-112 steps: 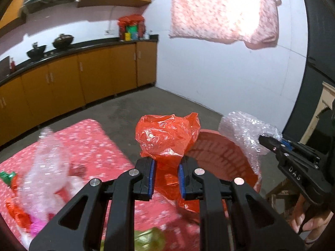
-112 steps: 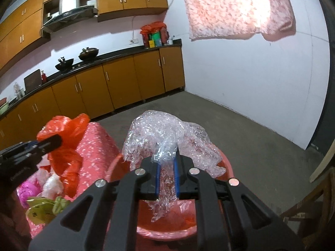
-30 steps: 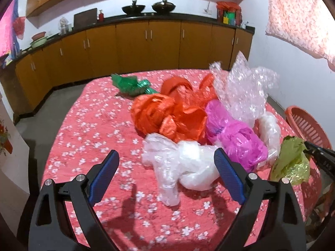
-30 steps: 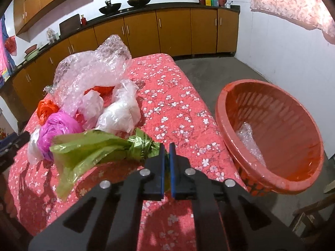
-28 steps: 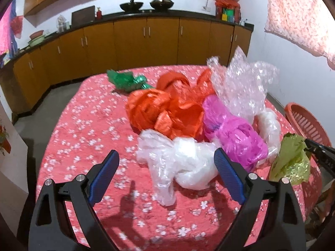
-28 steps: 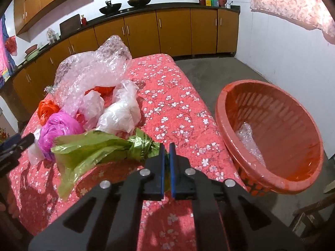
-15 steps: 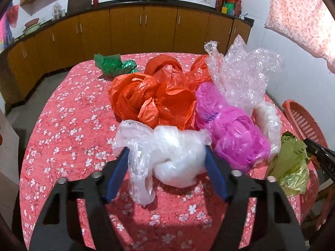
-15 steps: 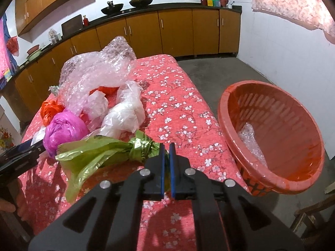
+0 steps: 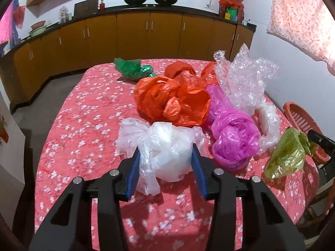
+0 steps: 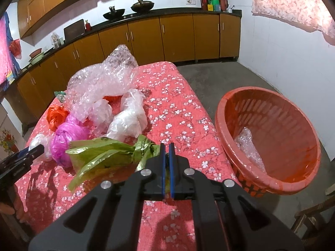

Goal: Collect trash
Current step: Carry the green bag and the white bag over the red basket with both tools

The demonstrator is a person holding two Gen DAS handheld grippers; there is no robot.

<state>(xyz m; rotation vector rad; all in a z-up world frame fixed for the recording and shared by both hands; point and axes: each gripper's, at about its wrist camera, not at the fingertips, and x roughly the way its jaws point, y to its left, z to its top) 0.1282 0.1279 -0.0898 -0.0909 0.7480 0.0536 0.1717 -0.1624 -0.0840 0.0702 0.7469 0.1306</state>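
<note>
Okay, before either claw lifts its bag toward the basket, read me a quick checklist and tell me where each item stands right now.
1. Right claw gripping the green bag: ok, jaws shut on its knotted end.
2. Left claw around the white bag: ok, the bag sits between the pads, and the jaws have just been closing.
3. Left claw grip firm enough to lift: cannot tell, the pads touch the plastic but hardly squeeze it.
4. White bag free of the pink bag: cannot tell, they lie close together.
5. Basket open with room: ok, only some bubble wrap inside.
</note>
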